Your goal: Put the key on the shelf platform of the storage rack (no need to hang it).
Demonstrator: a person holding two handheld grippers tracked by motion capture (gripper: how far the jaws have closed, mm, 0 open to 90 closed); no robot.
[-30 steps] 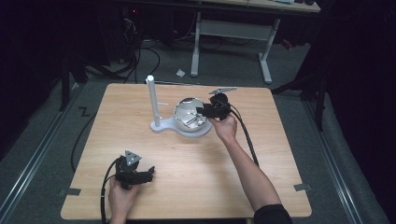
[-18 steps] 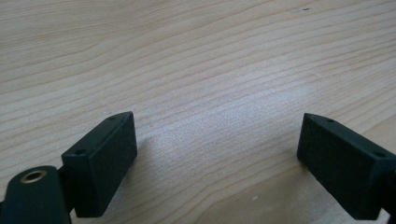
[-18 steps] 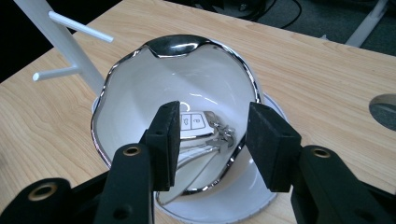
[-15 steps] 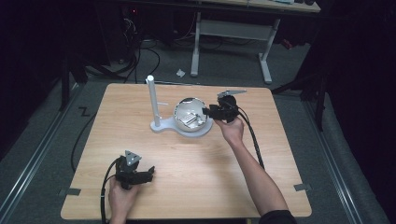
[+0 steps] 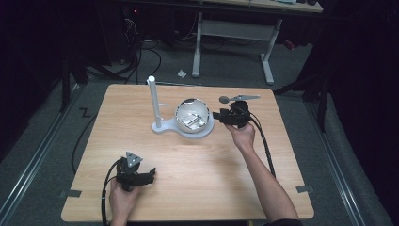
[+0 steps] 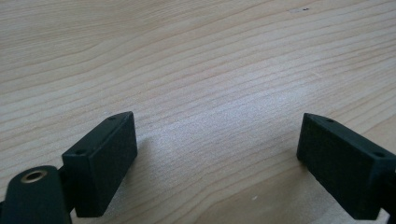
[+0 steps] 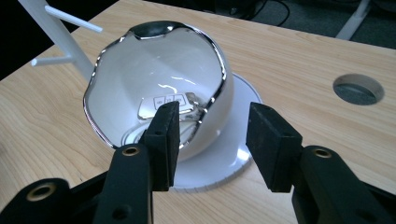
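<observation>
Two grippers are in your hands at the wooden table [image 5: 197,155]. Your right gripper [image 5: 217,114] sits at the far right part of the tabletop, pointing left toward the white bowl [image 5: 192,116], and its tips are just beside the bowl's right side. In the right gripper view its jaws stand partly apart with a clear gap between them, and nothing is pinched there; one jaw overlaps the bowl's shiny rim in that picture, but whether it touches the rim you cannot tell from it. The bowl [image 7: 159,84] has a wavy chrome edge and is tipped so that its opening faces the gripper. Inside it, low down, lies a small pale remote [image 7: 170,105] with a few buttons on top.

The bowl rests on the round end of a flat white base [image 5: 162,128], and from the other end of that base a white post [image 5: 153,101] rises upright with a short peg sticking out sideways. Just beyond your right gripper, a round hole [image 7: 358,88] is cut into the tabletop.

Your left gripper [image 5: 149,175] rests near the front left of the table, well apart from the bowl. Its jaws are spread wide over bare wood [image 6: 210,70], holding nothing.
</observation>
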